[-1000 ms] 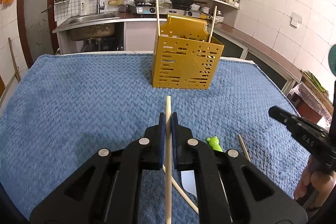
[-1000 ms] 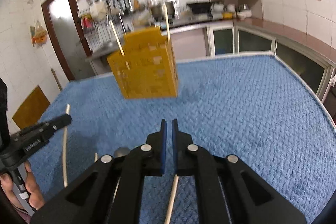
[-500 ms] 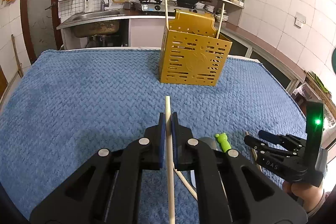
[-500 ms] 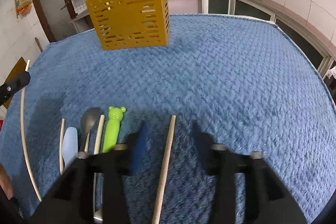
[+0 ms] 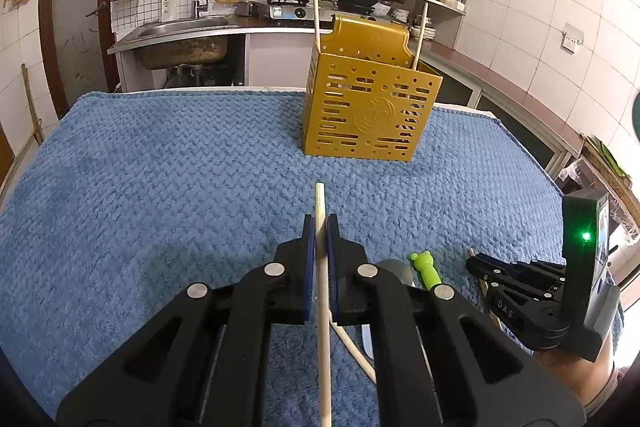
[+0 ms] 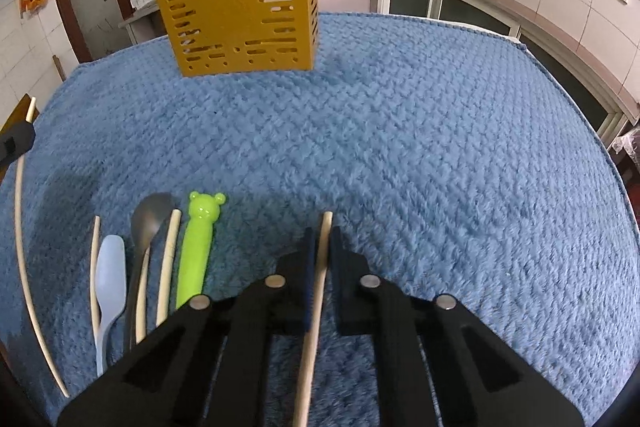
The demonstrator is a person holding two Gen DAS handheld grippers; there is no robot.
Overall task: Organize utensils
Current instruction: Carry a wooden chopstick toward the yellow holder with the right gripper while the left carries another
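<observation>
Both grippers have a chopstick each right now. The left gripper (image 5: 319,227) has its fingers pinched tight on a pale chopstick (image 5: 323,291), which pokes out past the fingertips toward the yellow utensil holder (image 5: 370,107). The right gripper (image 6: 321,239) has its fingers nearly closed around a wooden chopstick (image 6: 316,299); the stick sits between the pads with a sliver of gap on one side, so I can't tell whether it's actually clamped.

The holder stands upright on the blue towel (image 5: 160,167) covering the tabletop, at the far end from both grippers, with two chopsticks (image 5: 315,11) already sticking up out of it.

The rest of the utensils lie in a row on the towel well short of the holder, just left of the right gripper: a green bear-topped handle (image 6: 198,247), another chopstick (image 6: 168,263), a grey spoon (image 6: 146,223), a pale blue spoon (image 6: 109,279) and a thin stick (image 6: 95,267).
</observation>
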